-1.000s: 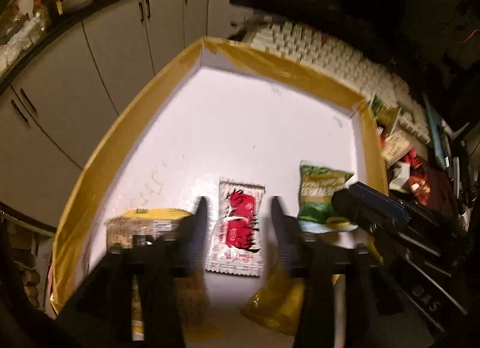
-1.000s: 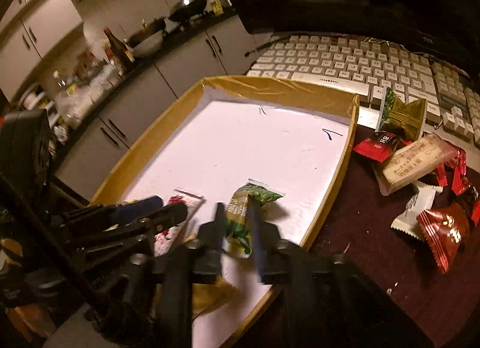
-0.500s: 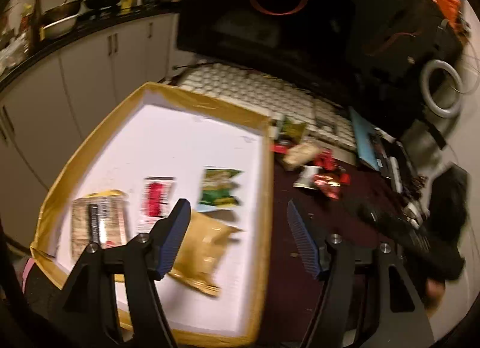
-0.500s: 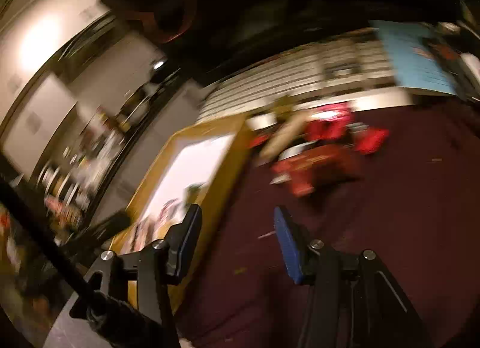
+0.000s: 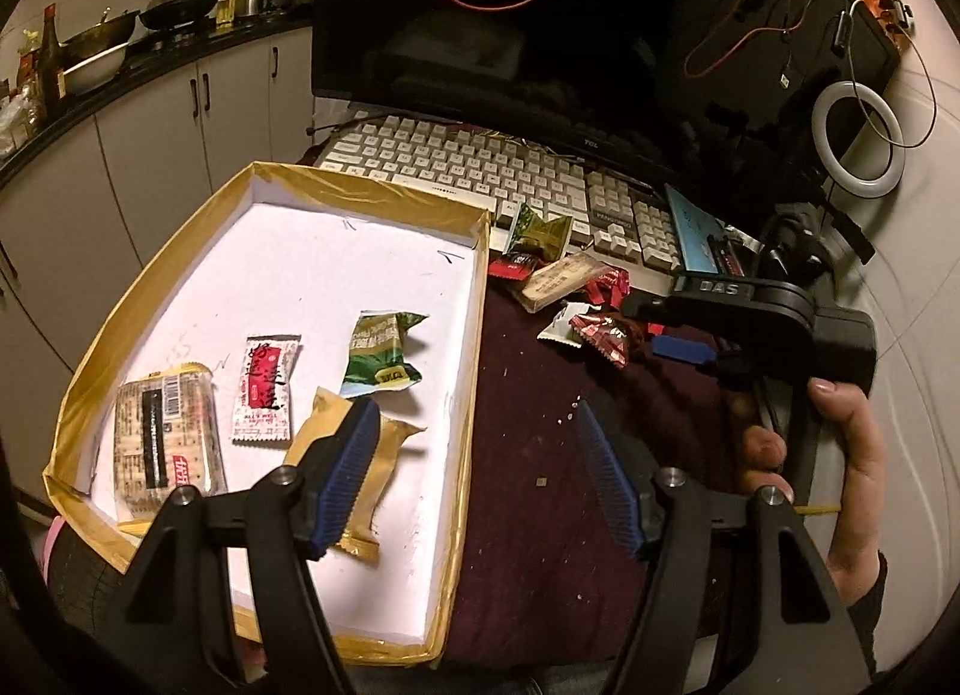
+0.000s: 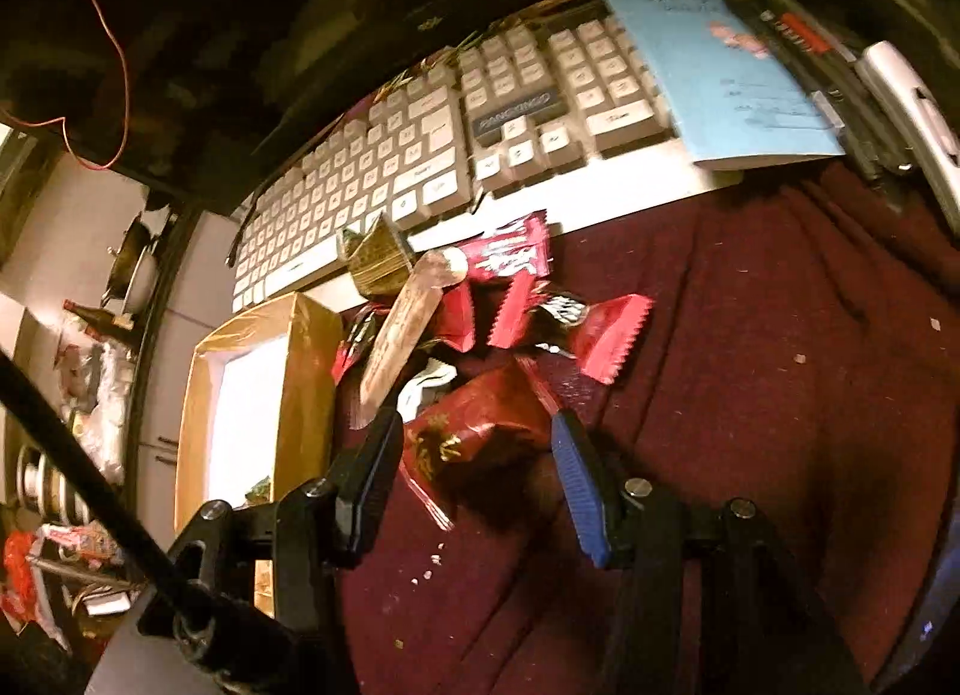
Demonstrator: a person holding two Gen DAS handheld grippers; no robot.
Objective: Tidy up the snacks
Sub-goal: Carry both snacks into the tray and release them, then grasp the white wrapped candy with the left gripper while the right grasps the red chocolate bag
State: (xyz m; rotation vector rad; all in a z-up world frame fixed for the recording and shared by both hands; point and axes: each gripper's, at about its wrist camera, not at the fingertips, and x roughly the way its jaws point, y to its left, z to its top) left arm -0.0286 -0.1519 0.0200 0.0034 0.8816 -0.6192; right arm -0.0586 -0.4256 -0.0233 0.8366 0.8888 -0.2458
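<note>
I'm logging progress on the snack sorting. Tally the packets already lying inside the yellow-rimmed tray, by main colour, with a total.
Counted in the left wrist view, inside the tray:
Beige packet with barcode: 1
Red-and-white packet: 1
Green packet: 1
Gold packet: 1
Total: 4

Snacks (image 5: pixel 384 356) in tray (image 5: pixel 477 299); keyboard (image 5: pixel 480 167) behind.

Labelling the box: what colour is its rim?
Golden-yellow tape on the box rim, clearest in the left wrist view.
</note>
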